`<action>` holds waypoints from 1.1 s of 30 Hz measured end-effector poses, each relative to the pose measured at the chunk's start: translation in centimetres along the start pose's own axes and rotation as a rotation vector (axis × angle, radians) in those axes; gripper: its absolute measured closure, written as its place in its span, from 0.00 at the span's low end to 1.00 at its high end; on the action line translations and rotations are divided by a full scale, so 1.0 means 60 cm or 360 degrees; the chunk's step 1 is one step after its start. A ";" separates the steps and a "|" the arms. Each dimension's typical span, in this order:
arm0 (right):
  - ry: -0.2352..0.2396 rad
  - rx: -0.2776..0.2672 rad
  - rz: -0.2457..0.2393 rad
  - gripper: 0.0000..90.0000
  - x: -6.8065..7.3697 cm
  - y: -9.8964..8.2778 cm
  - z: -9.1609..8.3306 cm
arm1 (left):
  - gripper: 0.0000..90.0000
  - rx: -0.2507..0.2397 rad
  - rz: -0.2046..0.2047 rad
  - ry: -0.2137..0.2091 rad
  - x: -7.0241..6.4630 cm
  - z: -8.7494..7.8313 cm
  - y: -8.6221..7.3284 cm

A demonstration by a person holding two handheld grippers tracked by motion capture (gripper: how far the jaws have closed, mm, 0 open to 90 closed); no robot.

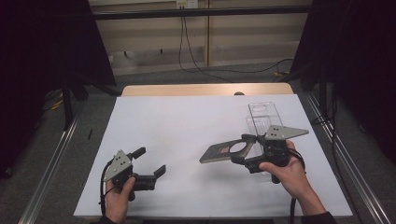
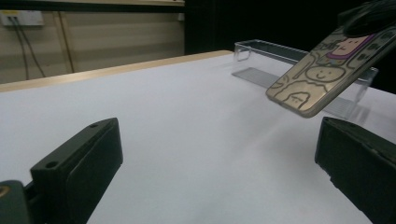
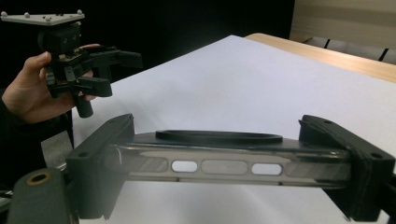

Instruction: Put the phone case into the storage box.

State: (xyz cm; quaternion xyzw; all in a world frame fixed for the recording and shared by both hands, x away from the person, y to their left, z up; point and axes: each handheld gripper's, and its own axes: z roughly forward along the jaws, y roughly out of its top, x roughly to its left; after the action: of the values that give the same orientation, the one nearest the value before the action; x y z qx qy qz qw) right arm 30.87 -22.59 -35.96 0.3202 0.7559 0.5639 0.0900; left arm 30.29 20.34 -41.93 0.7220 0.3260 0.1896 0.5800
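The right hand-held gripper [image 1: 243,148], at 4 o'clock on the white surface [image 1: 187,126], is clamped on a phone case [image 1: 223,152] by its long edges and holds it above the surface, tilted, pointing toward 9 o'clock. The case has a ring [image 3: 218,136] on its back and a cartoon print [image 2: 327,70] on its face. A clear box [image 1: 262,116] lies just beyond, at 2 o'clock. The left hand-held gripper [image 1: 150,162], at 7 o'clock, has its jaws apart and holds nothing.

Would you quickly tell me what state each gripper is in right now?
Left gripper: open, holding nothing.
Right gripper: shut on the flat grey phone case with a black ring, held above the white table.
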 end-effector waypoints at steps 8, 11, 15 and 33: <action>-0.0067 -0.0037 0.0021 0.13 -0.011 0.012 -0.021 | 0.01 -0.0007 -0.0054 0.0011 0.006 -0.018 -0.013; -0.0087 -0.0044 0.0036 0.13 -0.018 0.014 -0.026 | 0.01 -0.0009 -0.0027 0.0022 0.006 -0.025 -0.014; -0.0107 -0.0047 0.0040 0.13 -0.022 0.017 -0.032 | 0.02 0.0001 -0.0019 0.0068 0.010 -0.033 -0.017; -0.0267 -0.0077 0.0058 0.13 -0.053 0.051 -0.051 | 0.04 -0.0007 -0.0012 0.0106 0.018 -0.037 -0.019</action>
State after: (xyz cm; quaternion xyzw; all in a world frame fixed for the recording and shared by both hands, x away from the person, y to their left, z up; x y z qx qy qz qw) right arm 32.97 -26.39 -32.82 0.3777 0.7260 0.5547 0.1505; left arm 29.32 22.83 -42.58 0.7127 0.3475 0.2120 0.5712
